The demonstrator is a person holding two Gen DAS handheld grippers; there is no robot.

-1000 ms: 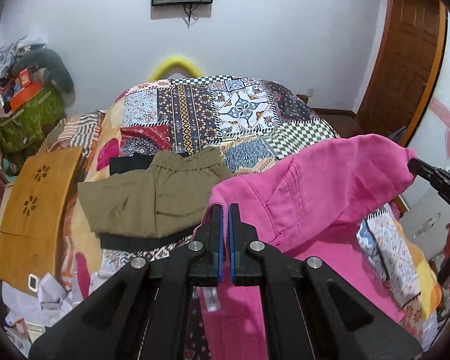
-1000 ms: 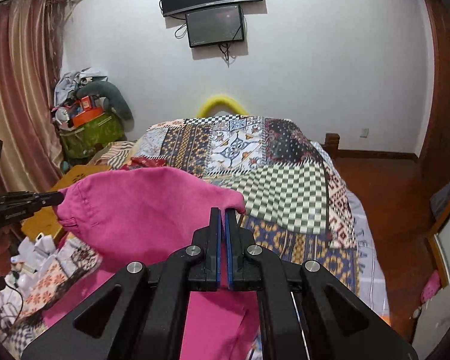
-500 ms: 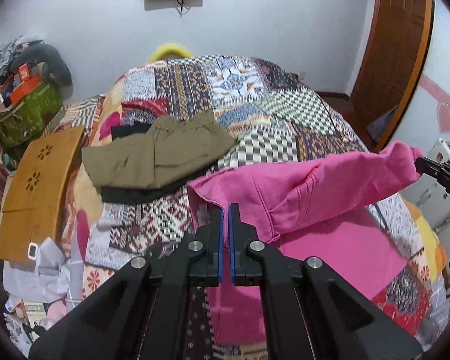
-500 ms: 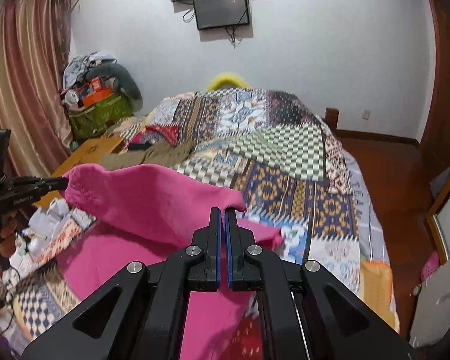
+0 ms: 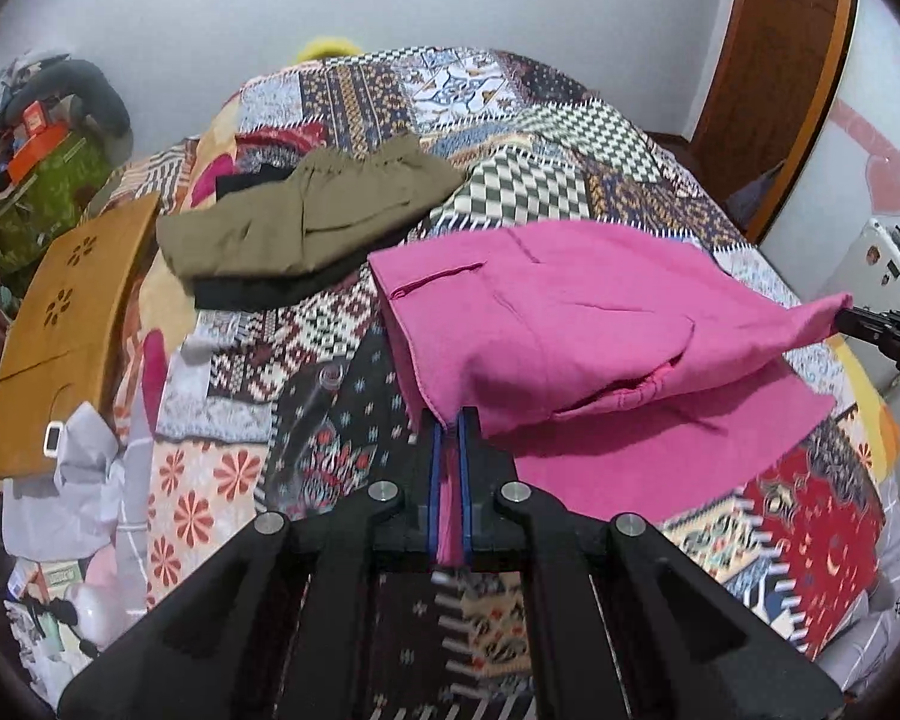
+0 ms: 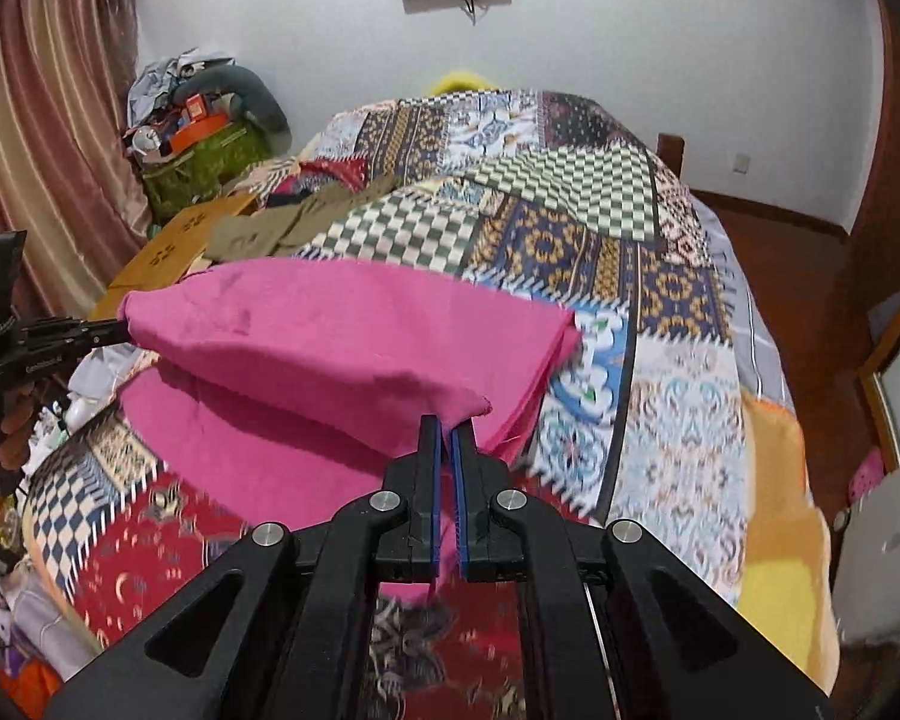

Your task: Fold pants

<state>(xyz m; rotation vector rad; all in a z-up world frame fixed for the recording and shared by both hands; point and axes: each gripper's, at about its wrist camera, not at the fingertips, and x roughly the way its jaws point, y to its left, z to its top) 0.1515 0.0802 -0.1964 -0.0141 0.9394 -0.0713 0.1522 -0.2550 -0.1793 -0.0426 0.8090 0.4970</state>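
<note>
Fingers [image 5: 432,450] of left gripper [image 5: 448,420] clamped on one corner of pink pants [image 5: 570,324], right gripper [image 6: 448,429] pinching the other. Held taut above the lower layer, probably to lay the fold flat. Spread near the bed's [image 6: 570,192] foot edge, well clear of olive pants [image 5: 306,216].

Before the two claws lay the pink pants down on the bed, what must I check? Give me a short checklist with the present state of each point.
1. Left claw grips pink pants: ok.
2. Right claw grips the other corner: ok.
3. Top layer lies flat: not ok, it sags between the claws.
4. Edges line up with the lower layer: not ok.
5. Olive pants lie apart: ok.
6. Quilt under the pants is smooth: cannot tell.
</note>
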